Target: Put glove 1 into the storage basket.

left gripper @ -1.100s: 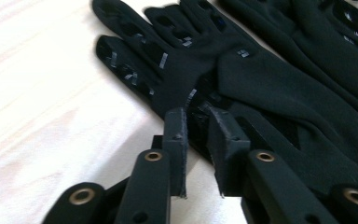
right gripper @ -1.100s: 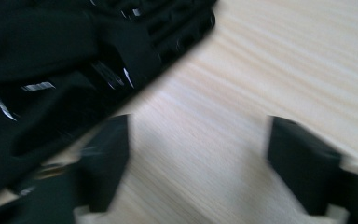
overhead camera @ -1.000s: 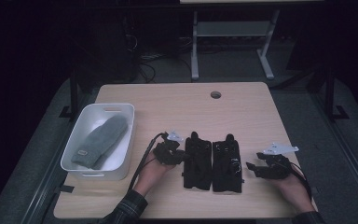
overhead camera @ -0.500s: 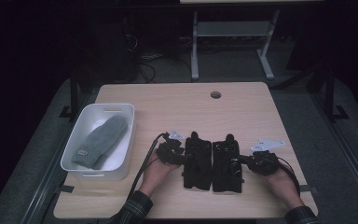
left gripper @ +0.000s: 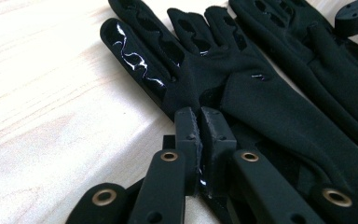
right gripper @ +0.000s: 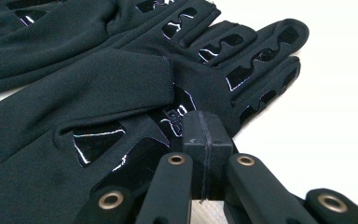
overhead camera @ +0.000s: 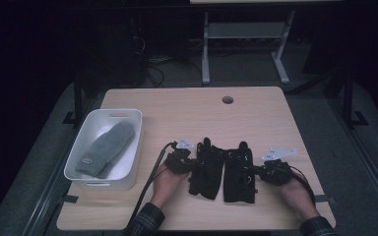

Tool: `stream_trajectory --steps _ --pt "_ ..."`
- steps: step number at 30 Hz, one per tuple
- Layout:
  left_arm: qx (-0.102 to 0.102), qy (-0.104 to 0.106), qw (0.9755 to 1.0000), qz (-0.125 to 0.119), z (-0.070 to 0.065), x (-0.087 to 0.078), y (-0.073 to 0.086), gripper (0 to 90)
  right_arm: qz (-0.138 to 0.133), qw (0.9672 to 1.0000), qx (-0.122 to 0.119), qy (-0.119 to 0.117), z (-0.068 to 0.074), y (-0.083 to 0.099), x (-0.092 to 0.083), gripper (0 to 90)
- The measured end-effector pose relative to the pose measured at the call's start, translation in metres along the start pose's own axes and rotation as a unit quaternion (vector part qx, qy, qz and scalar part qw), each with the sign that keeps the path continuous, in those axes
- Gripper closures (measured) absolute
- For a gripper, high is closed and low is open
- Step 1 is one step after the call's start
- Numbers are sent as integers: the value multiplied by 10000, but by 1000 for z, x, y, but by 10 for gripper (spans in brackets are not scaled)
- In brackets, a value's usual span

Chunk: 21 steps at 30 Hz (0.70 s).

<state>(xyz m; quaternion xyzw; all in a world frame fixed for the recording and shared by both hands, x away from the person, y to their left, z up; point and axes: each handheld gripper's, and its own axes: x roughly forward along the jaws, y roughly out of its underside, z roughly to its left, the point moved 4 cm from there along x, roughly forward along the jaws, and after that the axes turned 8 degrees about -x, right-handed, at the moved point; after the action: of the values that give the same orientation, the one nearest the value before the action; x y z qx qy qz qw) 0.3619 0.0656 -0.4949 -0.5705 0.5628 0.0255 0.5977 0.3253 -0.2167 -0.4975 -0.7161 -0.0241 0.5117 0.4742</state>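
Observation:
Two black gloves lie side by side, palm up, near the table's front edge: the left glove (overhead camera: 206, 169) (left gripper: 261, 107) and the right glove (overhead camera: 238, 172) (right gripper: 121, 84). My left gripper (overhead camera: 191, 165) (left gripper: 200, 116) rests at the left glove's outer edge by the thumb. Its jaws have just been closing, and they are shut with a thin fold of the glove caught between the pads. My right gripper (overhead camera: 257, 172) (right gripper: 204, 123) sits at the right glove's outer edge. Its pads are pressed flat together, and I see no fabric between them.
A white bin (overhead camera: 110, 112) at the table's left holds a grey mitten (overhead camera: 106, 147). A round cable hole (overhead camera: 228, 100) marks the far middle of the wooden table (overhead camera: 187, 115). A metal stand (overhead camera: 241, 44) is on the floor beyond the table.
The right hand has moved left, bringing its gripper up against the right glove's edge. The left hand has stayed at the left glove.

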Motion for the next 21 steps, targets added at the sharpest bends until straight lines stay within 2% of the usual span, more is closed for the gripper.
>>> stream_trajectory --steps 3,6,7,14,21 --pt "-149 128 9997 -122 0 -3 -1 865 -1 10000 6 3 0 0 0 900" --pt "-216 201 9993 -239 -1 -8 -4 867 1 10000 14 4 0 0 0 900" --pt "-164 228 9994 -205 -1 -11 -5 867 12 10000 33 3 1 0 0 900" --pt "-191 517 9979 -335 -12 -25 -15 867 33 10000 26 15 1 -1 1 900" --pt "-149 757 9966 -276 -20 -30 -20 866 34 10000 29 -19 5 -4 3 900"
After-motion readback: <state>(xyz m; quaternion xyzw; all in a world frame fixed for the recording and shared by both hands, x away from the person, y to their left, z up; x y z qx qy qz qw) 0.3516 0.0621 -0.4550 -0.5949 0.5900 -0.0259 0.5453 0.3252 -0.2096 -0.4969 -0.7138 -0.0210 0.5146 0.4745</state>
